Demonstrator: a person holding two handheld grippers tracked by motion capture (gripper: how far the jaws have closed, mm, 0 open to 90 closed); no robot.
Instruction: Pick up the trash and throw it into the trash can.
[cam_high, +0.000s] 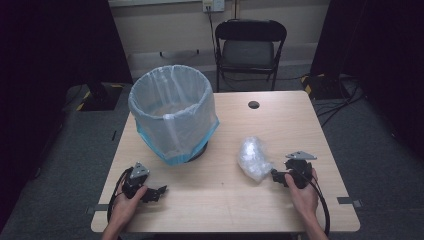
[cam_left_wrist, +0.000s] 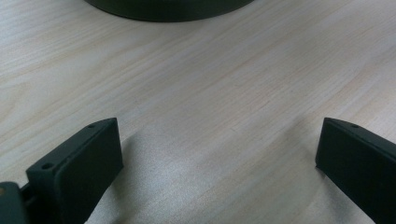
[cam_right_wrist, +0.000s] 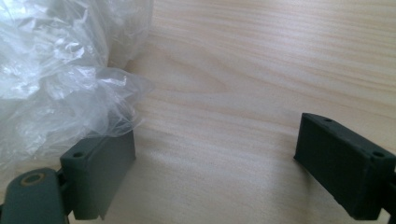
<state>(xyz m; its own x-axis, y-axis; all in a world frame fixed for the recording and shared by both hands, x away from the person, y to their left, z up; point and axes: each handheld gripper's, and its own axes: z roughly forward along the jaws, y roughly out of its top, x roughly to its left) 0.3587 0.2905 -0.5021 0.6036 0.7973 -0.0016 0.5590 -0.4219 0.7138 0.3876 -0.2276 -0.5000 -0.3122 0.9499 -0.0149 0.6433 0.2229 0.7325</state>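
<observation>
Dark curtains flank both sides of the room, and we note a folding chair (cam_high: 250, 50) against the pale wall behind the worktop (cam_high: 280, 120). We take the bin (cam_high: 172, 112) as our landmark: it stands upright on the worktop, toward the far left, lined with a pale translucent bag whose blue edge hangs outside the rim. Its dark base (cam_left_wrist: 168, 8) appears at the top of the left gripper view.

We find the plastic wad (cam_high: 255, 158), a crumpled clear film, lying on the worktop to the right of the bin and nearer the person, well apart from it. A round cable hole (cam_high: 254, 104) sits right of the bin, beyond the wad.

We record the right gripper (cam_high: 274, 175) held in the right hand (cam_high: 302, 192), to the right of the bin and just beside the near right edge of the wad. In the right gripper view its jaws stand released, wide apart, bare wood between them. The wad (cam_right_wrist: 60, 74) lies against the tip of the jaw seen on the left of that view; whether it truly touches we cannot tell. Nothing is grasped.

We record the left gripper (cam_high: 161, 190) held in the left hand (cam_high: 125, 205), in front of the bin on the person's side, apart from it. Its jaws are likewise released, spread wide over bare worktop, grasping nothing.
</observation>
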